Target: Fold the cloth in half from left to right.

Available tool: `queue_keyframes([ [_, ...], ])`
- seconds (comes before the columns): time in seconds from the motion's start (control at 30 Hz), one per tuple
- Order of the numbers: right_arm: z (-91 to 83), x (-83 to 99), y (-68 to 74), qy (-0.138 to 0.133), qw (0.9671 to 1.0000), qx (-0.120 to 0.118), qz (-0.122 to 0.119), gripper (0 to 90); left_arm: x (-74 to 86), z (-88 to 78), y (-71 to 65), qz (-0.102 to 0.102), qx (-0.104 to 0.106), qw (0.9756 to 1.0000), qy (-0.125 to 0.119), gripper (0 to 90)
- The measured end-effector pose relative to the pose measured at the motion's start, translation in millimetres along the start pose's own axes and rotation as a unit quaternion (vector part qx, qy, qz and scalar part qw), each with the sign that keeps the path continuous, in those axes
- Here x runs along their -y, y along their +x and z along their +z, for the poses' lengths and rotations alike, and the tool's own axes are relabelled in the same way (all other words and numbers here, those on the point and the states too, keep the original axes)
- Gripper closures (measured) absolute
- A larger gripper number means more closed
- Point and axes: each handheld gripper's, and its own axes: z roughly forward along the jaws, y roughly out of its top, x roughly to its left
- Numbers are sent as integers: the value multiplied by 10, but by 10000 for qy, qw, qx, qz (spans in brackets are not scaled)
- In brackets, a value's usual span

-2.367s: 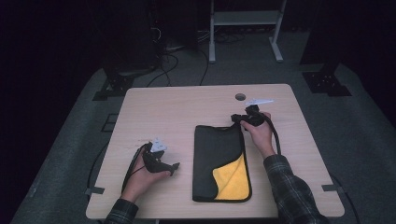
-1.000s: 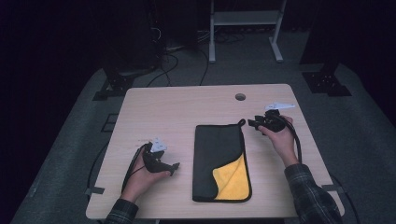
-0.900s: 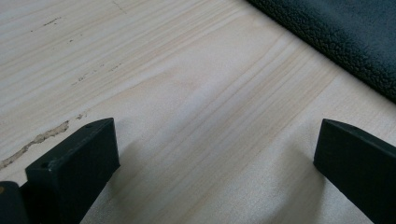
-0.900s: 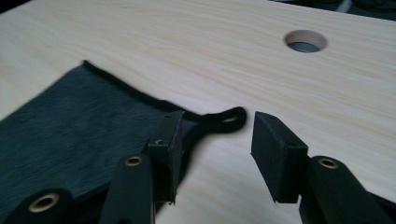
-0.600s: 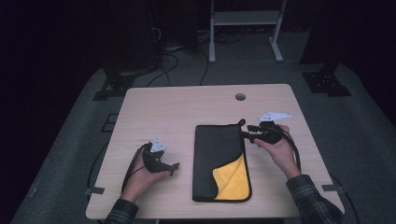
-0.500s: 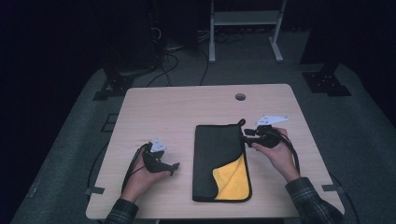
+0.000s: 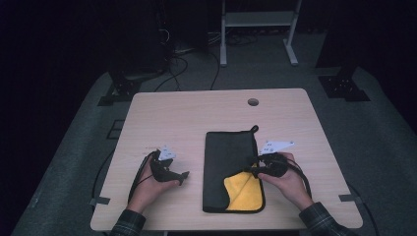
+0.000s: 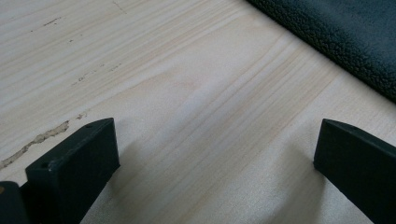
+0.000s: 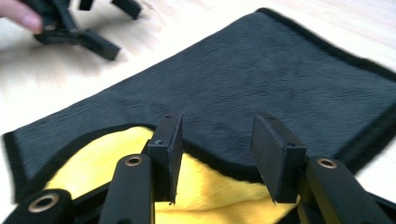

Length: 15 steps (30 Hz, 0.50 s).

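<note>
Item: folded microfibre cloth (image 7: 231, 164), black outside, yellow inside. It lies flat on the light wooden table (image 7: 187, 118), in the middle of the near half, hang-loop at its far right corner. The near right corner of the upper black layer is turned back, so a patch of yellow lining (image 7: 243, 191) shows.

Tool, right: right gripper (image 7: 252, 170), held low at the cloth's right edge. It has travelled from the far right corner, near the loop, down along that edge toward the person. In the right gripper view (image 9: 217, 144) its jaws stand half apart over the seam where black meets yellow, with nothing pinched between them.

Tool, left: left gripper (image 7: 184, 175), unmoved, resting on bare wood left of the cloth. In the left gripper view (image 8: 215, 154) its jaws stand wide apart with nothing between them.

Assessment: the shift puts the right gripper at the loose flap, probably ready to take that edge for folding or unfolding. No grip is made yet.
</note>
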Motion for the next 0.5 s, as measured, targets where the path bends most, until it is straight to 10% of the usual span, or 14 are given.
queue_keyframes([
  [0.5,288,-5,340,249,9980,-464,-347,517,-1,0,2,11,-2,10000,-4,0],
])
